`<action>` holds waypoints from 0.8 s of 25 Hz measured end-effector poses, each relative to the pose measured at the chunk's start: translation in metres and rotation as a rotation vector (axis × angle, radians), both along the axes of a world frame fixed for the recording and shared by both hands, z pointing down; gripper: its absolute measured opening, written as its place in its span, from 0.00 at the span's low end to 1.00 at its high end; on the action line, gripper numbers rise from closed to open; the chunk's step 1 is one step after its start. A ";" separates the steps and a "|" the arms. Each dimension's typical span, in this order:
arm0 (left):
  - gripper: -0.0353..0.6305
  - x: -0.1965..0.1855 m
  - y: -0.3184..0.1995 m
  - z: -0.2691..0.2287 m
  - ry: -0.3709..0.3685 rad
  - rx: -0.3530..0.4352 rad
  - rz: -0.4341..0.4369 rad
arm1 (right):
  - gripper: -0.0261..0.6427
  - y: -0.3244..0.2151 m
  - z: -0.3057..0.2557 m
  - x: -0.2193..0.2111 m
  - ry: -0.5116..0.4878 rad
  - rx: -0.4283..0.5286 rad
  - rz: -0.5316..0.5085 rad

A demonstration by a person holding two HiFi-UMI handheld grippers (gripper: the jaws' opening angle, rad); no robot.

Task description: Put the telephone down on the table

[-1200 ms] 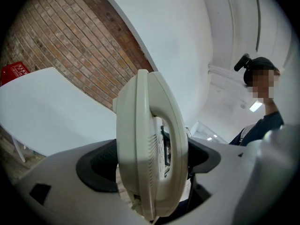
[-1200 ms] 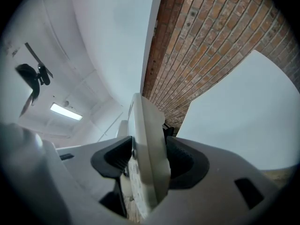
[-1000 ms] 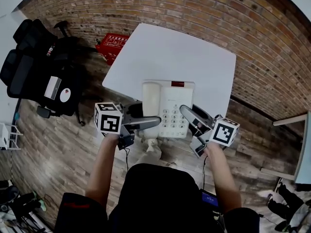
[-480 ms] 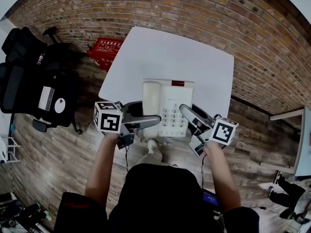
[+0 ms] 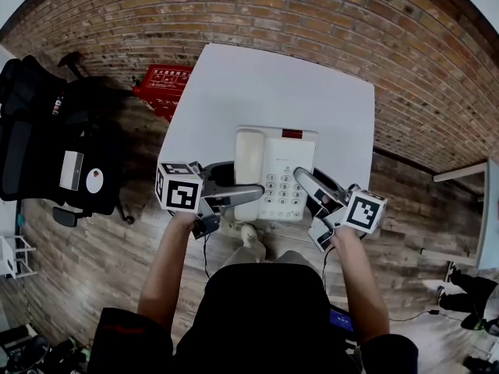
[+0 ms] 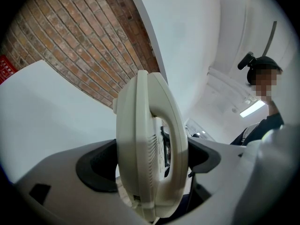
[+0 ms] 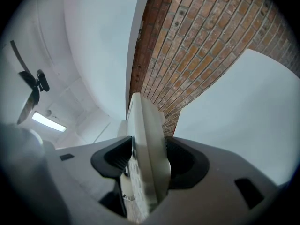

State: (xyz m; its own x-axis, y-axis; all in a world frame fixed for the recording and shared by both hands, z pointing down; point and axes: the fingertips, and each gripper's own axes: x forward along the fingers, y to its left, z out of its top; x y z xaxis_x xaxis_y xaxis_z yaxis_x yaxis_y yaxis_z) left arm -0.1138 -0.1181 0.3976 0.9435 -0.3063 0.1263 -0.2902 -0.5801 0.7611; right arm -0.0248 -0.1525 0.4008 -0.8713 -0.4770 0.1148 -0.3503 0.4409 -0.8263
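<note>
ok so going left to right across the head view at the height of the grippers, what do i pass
office chair → left gripper → telephone → right gripper; both grippers' jaws are closed on the telephone's edges

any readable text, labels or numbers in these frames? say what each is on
Nothing legible.
Keys on the telephone: digits too small.
Red item: white print, blurred.
White tag on the black chair: too small.
Left marker cube, right marker cube: patterns only, no words.
</note>
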 end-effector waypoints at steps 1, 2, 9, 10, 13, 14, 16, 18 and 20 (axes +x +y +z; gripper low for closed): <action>0.71 0.000 -0.001 0.001 -0.001 -0.001 0.007 | 0.37 0.000 0.001 0.001 -0.001 0.000 0.010; 0.71 0.000 -0.002 0.001 -0.002 -0.002 0.012 | 0.37 -0.001 0.001 0.001 -0.004 0.002 0.020; 0.71 0.005 -0.007 0.008 0.007 -0.018 0.050 | 0.37 -0.002 0.006 0.004 -0.022 -0.015 0.060; 0.71 0.006 -0.008 0.009 0.008 -0.021 0.053 | 0.37 -0.002 0.006 0.004 -0.030 -0.019 0.062; 0.71 0.007 -0.008 0.013 0.007 -0.032 0.059 | 0.37 -0.003 0.010 0.007 -0.015 -0.022 0.071; 0.71 0.008 -0.009 0.015 0.004 -0.033 0.060 | 0.37 -0.003 0.013 0.007 -0.014 -0.024 0.072; 0.71 0.010 -0.009 0.020 -0.001 -0.036 0.061 | 0.37 -0.003 0.019 0.010 -0.015 -0.032 0.075; 0.71 0.012 -0.007 0.027 -0.004 -0.044 0.067 | 0.37 -0.001 0.026 0.013 0.000 -0.039 0.076; 0.71 0.010 -0.008 0.031 -0.010 -0.052 0.077 | 0.37 -0.003 0.030 0.013 0.012 -0.041 0.078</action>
